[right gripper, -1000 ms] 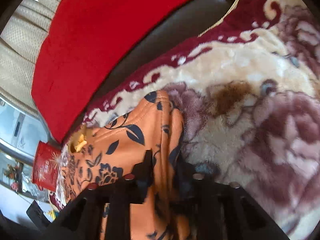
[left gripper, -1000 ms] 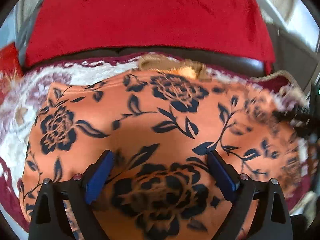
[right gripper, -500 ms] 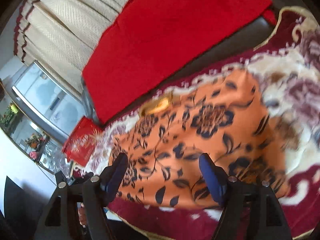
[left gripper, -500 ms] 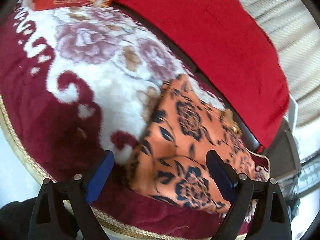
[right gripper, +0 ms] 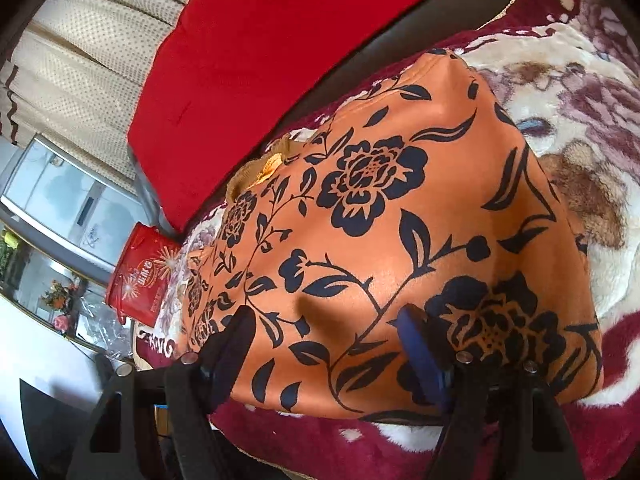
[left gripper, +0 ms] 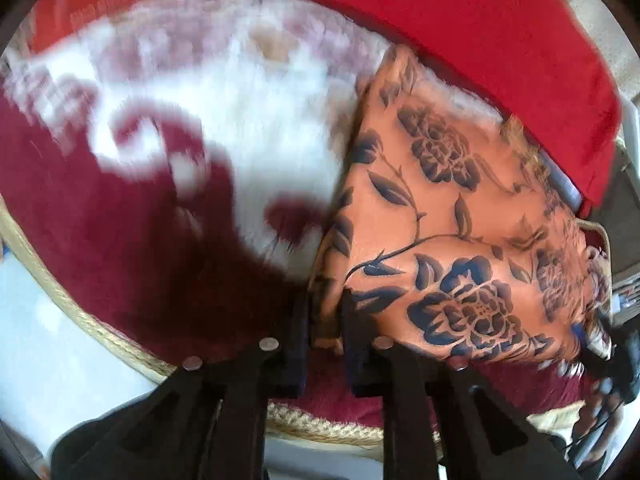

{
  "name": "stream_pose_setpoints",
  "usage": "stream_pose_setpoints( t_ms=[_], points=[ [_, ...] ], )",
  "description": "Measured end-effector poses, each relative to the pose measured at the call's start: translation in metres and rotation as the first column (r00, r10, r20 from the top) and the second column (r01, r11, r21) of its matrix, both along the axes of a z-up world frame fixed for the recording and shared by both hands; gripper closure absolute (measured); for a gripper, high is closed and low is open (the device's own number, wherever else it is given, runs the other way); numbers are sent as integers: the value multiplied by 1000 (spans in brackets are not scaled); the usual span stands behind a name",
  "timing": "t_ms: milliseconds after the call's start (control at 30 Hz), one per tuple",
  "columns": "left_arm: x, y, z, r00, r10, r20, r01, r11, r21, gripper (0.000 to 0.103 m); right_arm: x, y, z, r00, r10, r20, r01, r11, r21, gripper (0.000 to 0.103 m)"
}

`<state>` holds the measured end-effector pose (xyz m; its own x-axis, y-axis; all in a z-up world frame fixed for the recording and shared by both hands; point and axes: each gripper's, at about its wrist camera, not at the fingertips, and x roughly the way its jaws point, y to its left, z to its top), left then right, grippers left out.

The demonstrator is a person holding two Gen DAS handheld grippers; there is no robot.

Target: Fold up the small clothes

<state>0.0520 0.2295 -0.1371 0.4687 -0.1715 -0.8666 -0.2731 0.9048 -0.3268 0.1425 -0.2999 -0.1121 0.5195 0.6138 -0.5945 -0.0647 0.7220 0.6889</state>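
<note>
Left wrist view: my left tongs (left gripper: 324, 320) pinch the orange floral garment's (left gripper: 452, 232) corner; right tongs (right gripper: 328, 340) hover spread above it.

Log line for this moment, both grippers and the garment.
left gripper: shut on orange floral garment corner | right gripper: open over garment | garment: flat on plush blanket

We see warm, bright daylight in both views. The left wrist picture smears with motion blur across the blanket (left gripper: 208, 128) (worst upper left), while the right wrist view is sharp, a soft shadow crossing the orange garment (right gripper: 320, 312); fisheye edges bend and darken.
</note>
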Motion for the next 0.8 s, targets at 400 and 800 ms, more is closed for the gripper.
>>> stream_pose_setpoints(
  t_ms=[400,800],
  points=[
    [90,-12,79,983,-74,166,53,991,126,31,4,-4,2,997,70,-15,-69,997,30,23],
    [153,9,56,983,122,136,-141,980,140,69,-11,-28,16,1000,6,14,-6,1000,12,23]
  ],
)
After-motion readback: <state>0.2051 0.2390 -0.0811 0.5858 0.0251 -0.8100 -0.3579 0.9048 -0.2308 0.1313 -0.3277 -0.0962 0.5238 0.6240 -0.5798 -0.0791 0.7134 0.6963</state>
